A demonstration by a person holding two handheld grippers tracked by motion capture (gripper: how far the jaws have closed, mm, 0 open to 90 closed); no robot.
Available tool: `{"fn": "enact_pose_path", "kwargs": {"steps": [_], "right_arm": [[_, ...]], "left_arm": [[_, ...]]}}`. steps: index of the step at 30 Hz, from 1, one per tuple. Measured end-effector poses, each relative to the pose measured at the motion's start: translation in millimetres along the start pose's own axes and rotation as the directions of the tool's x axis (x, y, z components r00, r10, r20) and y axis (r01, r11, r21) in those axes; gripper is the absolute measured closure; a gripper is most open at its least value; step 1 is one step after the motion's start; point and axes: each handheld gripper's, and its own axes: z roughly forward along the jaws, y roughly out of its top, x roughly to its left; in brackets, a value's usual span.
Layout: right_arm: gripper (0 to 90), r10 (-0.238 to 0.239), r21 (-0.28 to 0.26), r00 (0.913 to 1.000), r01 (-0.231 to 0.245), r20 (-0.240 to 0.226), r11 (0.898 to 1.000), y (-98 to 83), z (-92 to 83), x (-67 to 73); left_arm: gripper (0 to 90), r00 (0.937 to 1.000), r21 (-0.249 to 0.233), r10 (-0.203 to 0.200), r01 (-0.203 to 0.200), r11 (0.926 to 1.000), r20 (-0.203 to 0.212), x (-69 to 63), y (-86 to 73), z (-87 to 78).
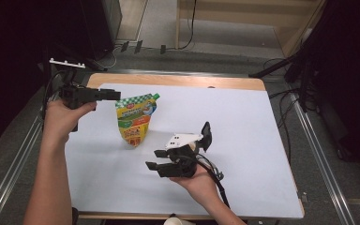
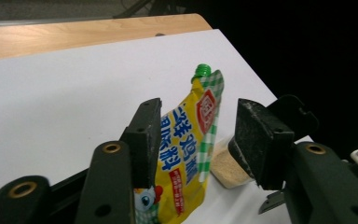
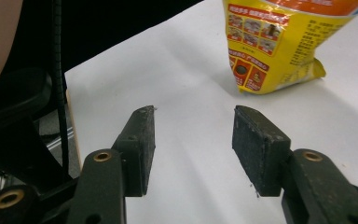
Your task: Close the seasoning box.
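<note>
At the left of the high view, the left tongs (image 1: 115, 95) are held above the table (image 1: 262, 122), level with the top of the pouch. In the left gripper view their jaws stand spread, the yellow pouch (image 2: 193, 140) between them with a gap to the right jaw; contact with the left jaw cannot be judged. The pouch (image 1: 137, 119), green cap at its upper right, stands left of centre on the white sheet. Lower centre, the right tongs (image 1: 155, 159) rest in an upturned hand (image 1: 198, 180), jaws spread and empty, pointing left, apart from the pouch.
</note>
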Motion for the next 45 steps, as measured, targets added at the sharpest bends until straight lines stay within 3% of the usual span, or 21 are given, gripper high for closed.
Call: {"fn": "enact_pose_path", "kwargs": {"steps": [5,24,40,45], "right_arm": [[52.3,0.009,-0.009,0.9999,-0.009,0.009,1.000,6.2,-14.5,-4.7],[54.9,0.035,-0.037,0.9979,-0.033,0.055,0.999,21.6,-59.2,-29.9],[60.2,0.062,-0.074,0.9910,-0.054,0.118,0.996,27.2,-97.7,-49.7],[66.9,0.081,-0.090,0.9847,-0.068,0.154,0.994,25.3,-111.5,-61.7]], "left_arm": [[47.6,0.9998,-0.003,-0.004,0.004,1.0000,-0.019,9.6,-4.6,1.6],[42.9,0.9981,0.005,-0.061,0.061,0.9981,0.008,33.2,-14.5,13.4],[43.4,0.9971,-0.012,-0.064,0.063,0.9979,-0.041,40.1,-19.2,3.0],[43.8,0.9966,-0.007,-0.064,0.063,0.9980,-0.052,44.2,-22.1,4.9]]}}
